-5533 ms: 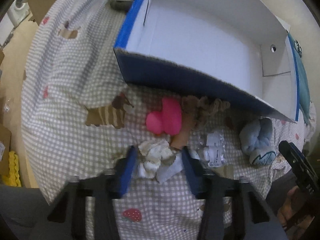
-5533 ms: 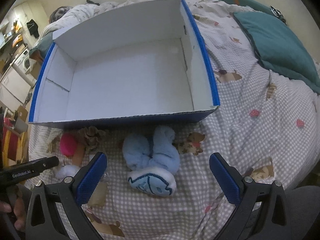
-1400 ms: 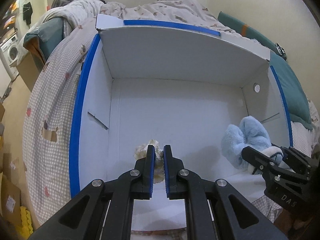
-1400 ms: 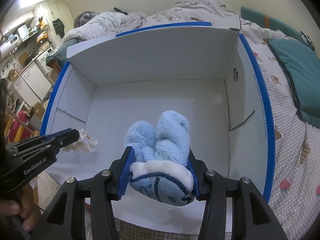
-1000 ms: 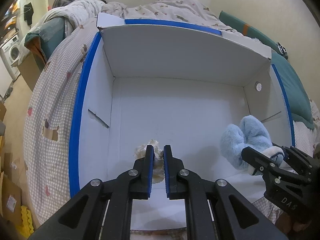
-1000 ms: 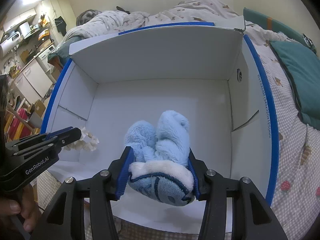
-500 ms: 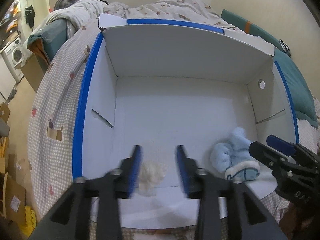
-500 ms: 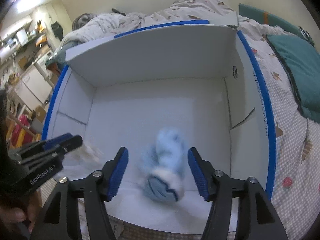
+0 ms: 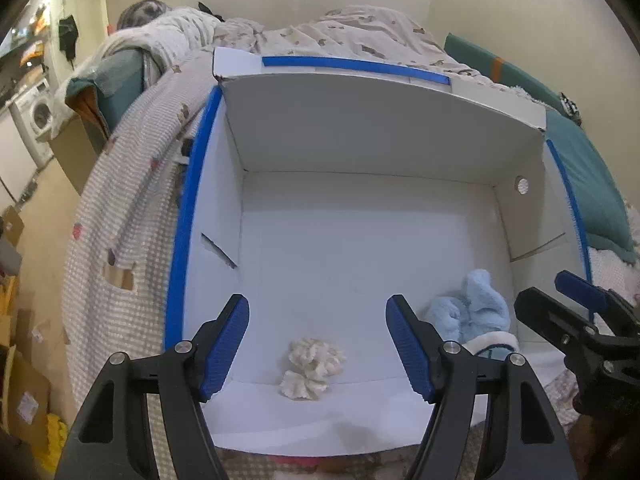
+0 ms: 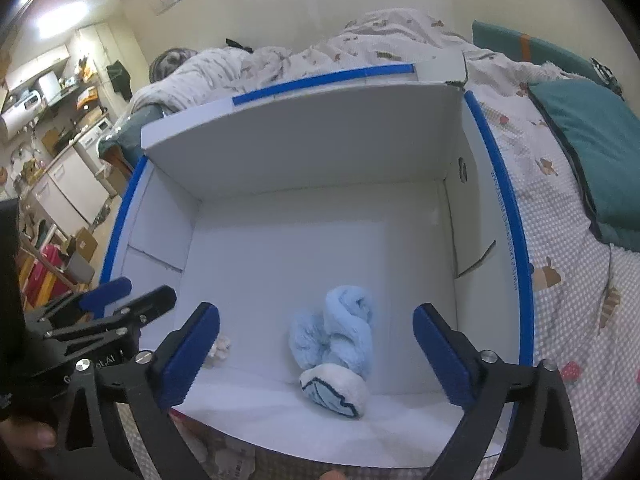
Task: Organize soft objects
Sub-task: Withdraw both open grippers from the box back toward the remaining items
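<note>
A white cardboard box with blue rim [image 9: 192, 184] [image 10: 508, 208] lies open on the bed. A cream ruffled soft item [image 9: 312, 368] lies on the box floor near the front wall, below my open, empty left gripper [image 9: 318, 344]. A light blue fluffy sock bundle [image 10: 340, 344] [image 9: 472, 312] lies on the box floor at the front right, below my open, empty right gripper [image 10: 316, 352]. The cream item peeks out beside the right gripper's left finger [image 10: 220, 346]. The right gripper shows in the left wrist view [image 9: 576, 312], and the left gripper shows in the right wrist view [image 10: 104, 312].
The box sits on a checked bedspread [image 9: 132, 184] [image 10: 572, 280]. A teal pillow [image 10: 592, 152] [image 9: 584, 176] lies to the right. Rumpled bedding [image 9: 320, 28] lies behind the box. More soft items show partly under the box's front edge [image 10: 228, 456]. Room clutter lies left of the bed.
Both grippers have opened and let go. The cream item and the blue sock bundle have dropped onto the box floor, and both grippers have lifted slightly.
</note>
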Tool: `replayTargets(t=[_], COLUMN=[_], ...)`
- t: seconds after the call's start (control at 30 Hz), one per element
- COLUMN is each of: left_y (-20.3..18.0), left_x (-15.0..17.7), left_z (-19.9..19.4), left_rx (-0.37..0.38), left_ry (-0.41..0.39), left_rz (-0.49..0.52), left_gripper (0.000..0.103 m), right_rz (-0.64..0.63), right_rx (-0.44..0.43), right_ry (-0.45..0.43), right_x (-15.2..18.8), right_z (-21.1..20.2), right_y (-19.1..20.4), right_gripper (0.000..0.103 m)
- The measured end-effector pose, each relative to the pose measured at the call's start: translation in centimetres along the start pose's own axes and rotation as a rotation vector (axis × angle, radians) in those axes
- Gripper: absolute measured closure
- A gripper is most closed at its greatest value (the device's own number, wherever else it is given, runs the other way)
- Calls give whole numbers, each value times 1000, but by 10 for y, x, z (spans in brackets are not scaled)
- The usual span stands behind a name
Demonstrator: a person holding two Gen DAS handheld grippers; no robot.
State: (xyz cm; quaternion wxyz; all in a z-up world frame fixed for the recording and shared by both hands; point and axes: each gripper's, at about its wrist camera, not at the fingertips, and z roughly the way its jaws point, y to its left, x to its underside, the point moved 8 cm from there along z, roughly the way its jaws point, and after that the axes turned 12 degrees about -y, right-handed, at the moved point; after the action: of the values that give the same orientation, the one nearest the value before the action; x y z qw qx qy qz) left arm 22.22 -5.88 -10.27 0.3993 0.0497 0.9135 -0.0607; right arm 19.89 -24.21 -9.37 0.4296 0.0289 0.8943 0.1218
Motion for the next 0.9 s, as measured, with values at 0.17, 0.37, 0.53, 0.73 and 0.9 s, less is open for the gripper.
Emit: replayTargets(t=[0.17,0.37,0.53,0.73,0.9], left_y=[2,6,11,18,24], left_x=[1,1,-5,2,10], left_z=[-7,-27,-45,-61,-71], left_rx=[10,0,-25,-29,-26], left_ry=[-4,-42,-79,-86,-81], left_rz=[-21,-1,8,1,-22], left_gripper=[35,35,33,30,30], right_rz=[53,46,59,60,80], right_rx=[-9,18,37,47,47], right_ry=[-7,-24,-60,-92,-93], right_x=[-2,2,-1,-1,6], right_z=[-1,-10,-23,-40,-48], right_y=[-4,-9,-15,-18,-17], right_gripper=[0,0,0,0,0])
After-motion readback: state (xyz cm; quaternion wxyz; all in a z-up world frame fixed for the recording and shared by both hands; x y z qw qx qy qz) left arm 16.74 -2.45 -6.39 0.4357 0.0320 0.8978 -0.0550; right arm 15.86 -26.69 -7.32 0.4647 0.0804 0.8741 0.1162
